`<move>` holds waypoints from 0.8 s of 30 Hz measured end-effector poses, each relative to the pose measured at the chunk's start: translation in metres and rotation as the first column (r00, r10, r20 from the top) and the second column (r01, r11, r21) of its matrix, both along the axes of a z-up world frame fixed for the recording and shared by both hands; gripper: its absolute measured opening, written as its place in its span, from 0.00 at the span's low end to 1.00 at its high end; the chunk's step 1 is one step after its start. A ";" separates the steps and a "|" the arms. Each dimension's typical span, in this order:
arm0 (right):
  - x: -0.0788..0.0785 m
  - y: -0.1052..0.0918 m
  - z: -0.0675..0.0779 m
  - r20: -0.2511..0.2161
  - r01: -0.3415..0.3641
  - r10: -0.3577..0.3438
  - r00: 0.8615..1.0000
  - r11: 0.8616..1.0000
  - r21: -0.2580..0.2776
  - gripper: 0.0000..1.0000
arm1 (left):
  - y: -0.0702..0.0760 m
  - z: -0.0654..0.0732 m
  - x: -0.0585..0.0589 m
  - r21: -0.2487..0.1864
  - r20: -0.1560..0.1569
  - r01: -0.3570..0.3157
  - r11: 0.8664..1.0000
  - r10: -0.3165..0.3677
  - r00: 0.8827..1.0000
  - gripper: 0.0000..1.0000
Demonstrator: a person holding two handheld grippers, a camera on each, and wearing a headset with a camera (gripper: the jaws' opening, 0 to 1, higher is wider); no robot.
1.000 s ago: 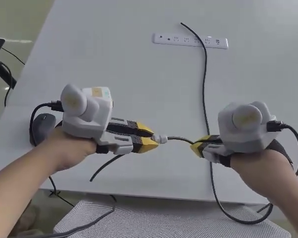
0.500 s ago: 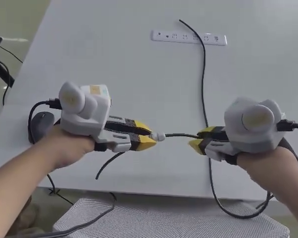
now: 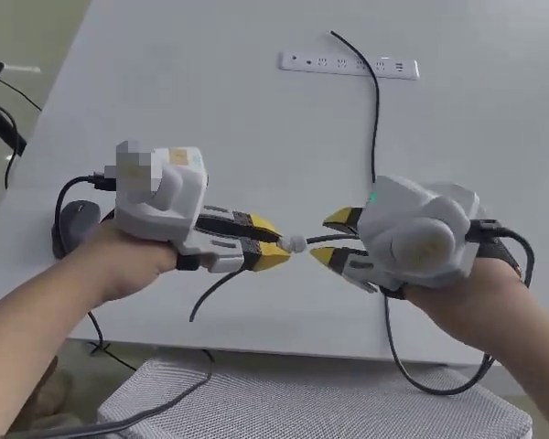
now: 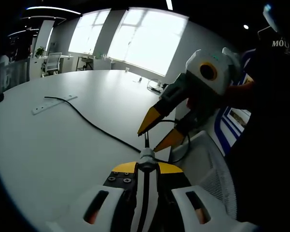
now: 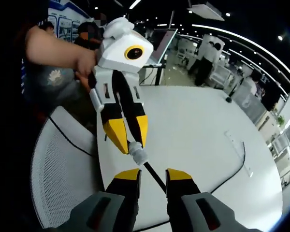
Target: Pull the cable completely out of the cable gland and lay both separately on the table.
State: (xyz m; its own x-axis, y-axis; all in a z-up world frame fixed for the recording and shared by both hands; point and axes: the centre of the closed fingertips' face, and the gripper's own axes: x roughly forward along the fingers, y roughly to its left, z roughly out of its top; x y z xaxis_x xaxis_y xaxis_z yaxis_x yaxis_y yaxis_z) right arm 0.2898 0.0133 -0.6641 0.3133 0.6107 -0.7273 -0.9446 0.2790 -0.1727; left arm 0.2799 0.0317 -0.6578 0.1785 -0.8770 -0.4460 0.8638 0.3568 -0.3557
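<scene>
White cable gland sits at tip of left tongs, which are clenched on it, head poking past the yellow tips, held in air over near edge of bench. Black cable runs out of gland twd right tongs; those are released, jaws spread w/ cable passing between. Power strip at far side.

**An open-plan office**

A broad white desk carries a power strip and a dark computer mouse, with a grey mesh chair at its near edge. The left gripper view shows tall bright windows and further tables with chairs. The right gripper view shows ceiling strip lights and people standing farther back.
</scene>
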 end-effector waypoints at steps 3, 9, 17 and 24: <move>-0.001 0.000 0.000 -0.002 -0.013 0.013 1.000 1.000 0.002 0.13 | 0.000 0.000 0.000 -0.001 0.001 -0.001 1.000 0.001 1.000 0.15; -0.004 0.002 -0.006 0.007 -0.049 0.049 0.999 0.999 -0.018 0.08 | -0.002 0.001 -0.003 0.002 0.008 0.012 1.000 -0.012 1.000 0.14; -0.006 0.001 -0.008 -0.049 0.016 -0.015 0.999 1.000 0.018 0.02 | -0.002 0.002 -0.004 -0.006 0.010 0.011 1.000 -0.011 1.000 0.14; -0.007 -0.007 -0.013 -0.157 0.135 -0.126 0.980 0.990 0.047 0.01 | -0.004 0.004 -0.005 -0.006 0.013 0.012 1.000 -0.011 1.000 0.14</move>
